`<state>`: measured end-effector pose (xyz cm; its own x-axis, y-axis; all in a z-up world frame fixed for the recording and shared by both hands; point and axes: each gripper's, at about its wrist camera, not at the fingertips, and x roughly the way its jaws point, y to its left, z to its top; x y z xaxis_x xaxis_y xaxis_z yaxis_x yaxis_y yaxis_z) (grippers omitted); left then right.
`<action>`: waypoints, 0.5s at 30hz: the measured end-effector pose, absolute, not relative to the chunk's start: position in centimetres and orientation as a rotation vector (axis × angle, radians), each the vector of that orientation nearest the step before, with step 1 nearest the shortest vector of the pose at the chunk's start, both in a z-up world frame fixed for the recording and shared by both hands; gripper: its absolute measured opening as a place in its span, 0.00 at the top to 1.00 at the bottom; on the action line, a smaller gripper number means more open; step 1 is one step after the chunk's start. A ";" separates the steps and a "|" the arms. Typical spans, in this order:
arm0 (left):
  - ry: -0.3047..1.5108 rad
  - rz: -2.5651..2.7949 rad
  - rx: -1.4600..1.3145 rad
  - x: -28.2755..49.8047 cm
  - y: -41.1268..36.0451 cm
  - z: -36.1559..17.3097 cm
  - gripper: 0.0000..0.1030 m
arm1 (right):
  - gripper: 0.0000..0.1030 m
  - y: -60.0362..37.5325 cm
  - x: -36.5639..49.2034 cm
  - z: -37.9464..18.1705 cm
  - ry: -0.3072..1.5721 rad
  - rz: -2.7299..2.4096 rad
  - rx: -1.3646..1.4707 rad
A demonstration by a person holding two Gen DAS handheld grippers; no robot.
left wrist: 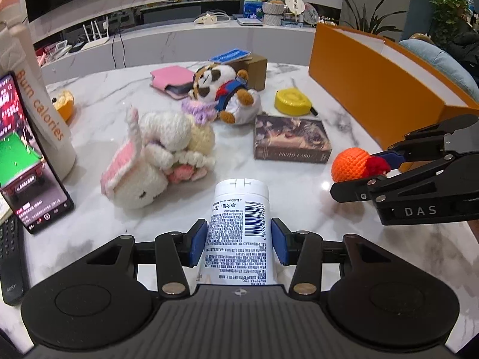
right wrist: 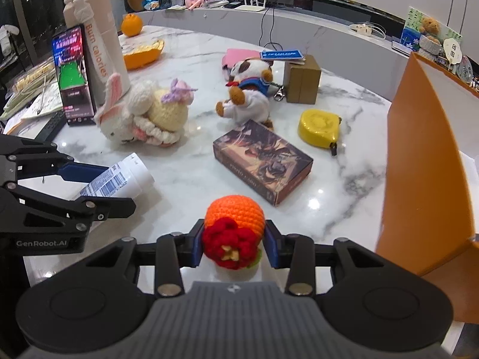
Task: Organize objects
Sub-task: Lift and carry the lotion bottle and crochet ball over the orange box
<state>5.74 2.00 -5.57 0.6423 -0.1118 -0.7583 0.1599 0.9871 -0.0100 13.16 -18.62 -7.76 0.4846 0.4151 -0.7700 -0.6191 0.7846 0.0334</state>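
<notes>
My left gripper (left wrist: 239, 240) is shut on a white tube (left wrist: 239, 227) with printed text and a barcode, held just above the marble table (left wrist: 113, 233). It also shows in the right wrist view (right wrist: 115, 184) at the left, tube (right wrist: 119, 179) in it. My right gripper (right wrist: 233, 243) is shut on an orange crochet ball with a red flower (right wrist: 235, 220). In the left wrist view it (left wrist: 366, 169) enters from the right, holding the ball (left wrist: 353, 164) near the orange box (left wrist: 374, 89).
On the table lie a crochet rabbit (left wrist: 143, 164), a plush panda (left wrist: 224, 92), a dark photo-card box (left wrist: 292, 142), a yellow tape measure (left wrist: 293, 100), a pink wallet (left wrist: 172, 80) and a brown carton (left wrist: 253, 68). A phone (left wrist: 24, 155) and bottle (left wrist: 33, 89) stand left.
</notes>
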 end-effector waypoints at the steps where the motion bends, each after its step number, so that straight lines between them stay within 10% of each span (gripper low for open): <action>1: 0.855 -0.157 0.061 5.8 1.9 -5.3 0.48 | 0.59 -18.7 13.2 -7.6 0.852 0.637 -0.263; 15: 0.760 -0.203 0.094 8.3 -1.4 -1.3 0.48 | 0.59 -23.0 15.3 -2.3 0.722 0.566 -0.150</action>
<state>8.26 -1.43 -1.29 0.7065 -0.1487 -0.6919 0.2167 0.9762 0.0115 15.27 -22.99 -2.28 0.6088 0.4375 -0.6618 -0.5379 0.8408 0.0610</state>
